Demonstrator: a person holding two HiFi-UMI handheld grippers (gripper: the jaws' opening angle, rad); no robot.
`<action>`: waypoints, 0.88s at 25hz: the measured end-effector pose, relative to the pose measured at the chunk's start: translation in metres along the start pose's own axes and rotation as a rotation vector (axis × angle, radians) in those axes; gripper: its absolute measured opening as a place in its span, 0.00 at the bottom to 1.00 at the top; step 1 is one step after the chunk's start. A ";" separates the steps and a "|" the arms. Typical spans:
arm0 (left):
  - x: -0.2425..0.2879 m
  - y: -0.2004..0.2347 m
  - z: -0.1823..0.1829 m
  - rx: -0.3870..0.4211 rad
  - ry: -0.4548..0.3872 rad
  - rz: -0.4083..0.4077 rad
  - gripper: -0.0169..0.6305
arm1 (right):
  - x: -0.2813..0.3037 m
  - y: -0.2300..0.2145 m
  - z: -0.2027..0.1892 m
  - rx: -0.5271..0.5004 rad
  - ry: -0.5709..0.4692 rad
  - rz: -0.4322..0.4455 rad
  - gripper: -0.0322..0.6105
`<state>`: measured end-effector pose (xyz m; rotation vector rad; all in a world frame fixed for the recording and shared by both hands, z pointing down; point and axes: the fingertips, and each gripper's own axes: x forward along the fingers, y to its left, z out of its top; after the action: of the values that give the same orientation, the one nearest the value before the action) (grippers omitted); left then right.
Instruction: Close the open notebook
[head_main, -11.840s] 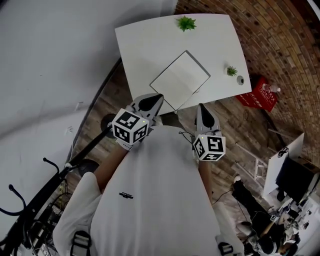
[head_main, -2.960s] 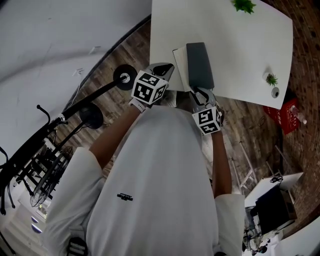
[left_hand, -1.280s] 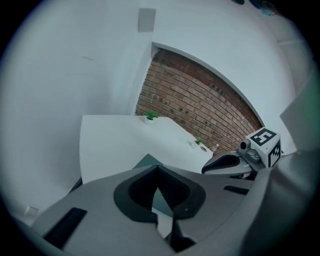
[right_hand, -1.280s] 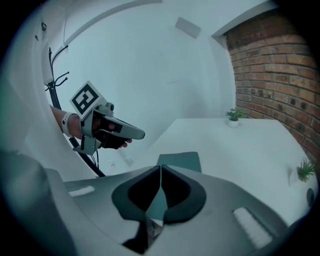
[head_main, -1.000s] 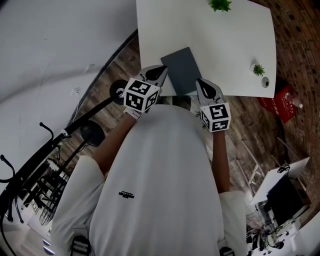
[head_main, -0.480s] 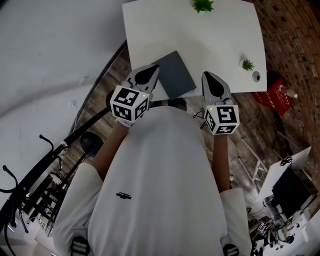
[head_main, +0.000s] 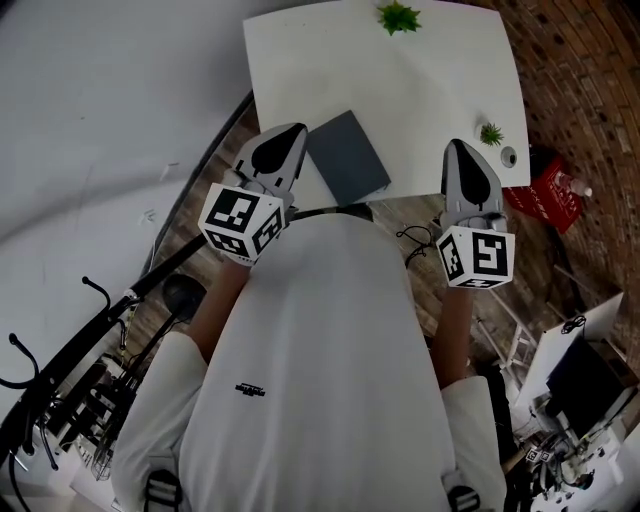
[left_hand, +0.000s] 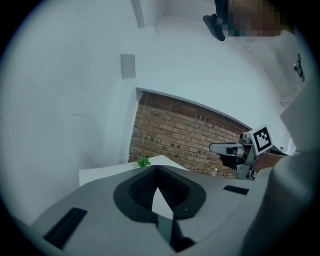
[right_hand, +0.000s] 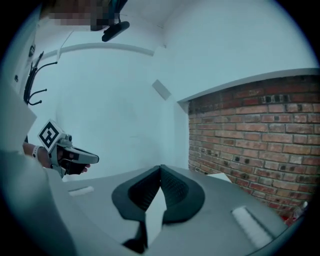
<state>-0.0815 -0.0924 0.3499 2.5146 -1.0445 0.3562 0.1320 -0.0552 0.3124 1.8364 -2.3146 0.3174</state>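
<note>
While notebook (head_main: 347, 158) lies closed (grey cover up) on table (head_main: 420, 90), left gripper (head_main: 288, 138) hangs just left of it, right gripper (head_main: 464, 152) farther right; both jaw pairs pressed together, empty.

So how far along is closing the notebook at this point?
Done: the notebook lies shut near the front edge of the table, grey cover up, no pages showing.
In hand: nothing. The left gripper and right gripper sit to either side of the notebook, apart from it, jaws together and empty.
Left: nothing visible; the job looks complete.
</note>
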 end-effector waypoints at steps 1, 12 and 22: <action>-0.002 0.000 0.004 0.002 -0.012 0.003 0.04 | -0.003 -0.004 0.006 -0.004 -0.014 -0.011 0.06; -0.023 0.006 0.031 0.027 -0.087 0.052 0.04 | -0.025 -0.017 0.029 -0.099 -0.090 -0.065 0.06; -0.030 0.002 0.037 0.050 -0.127 0.071 0.04 | -0.038 -0.010 0.013 -0.084 -0.077 -0.069 0.06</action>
<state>-0.1003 -0.0913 0.3063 2.5778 -1.1898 0.2484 0.1502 -0.0250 0.2900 1.9143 -2.2690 0.1401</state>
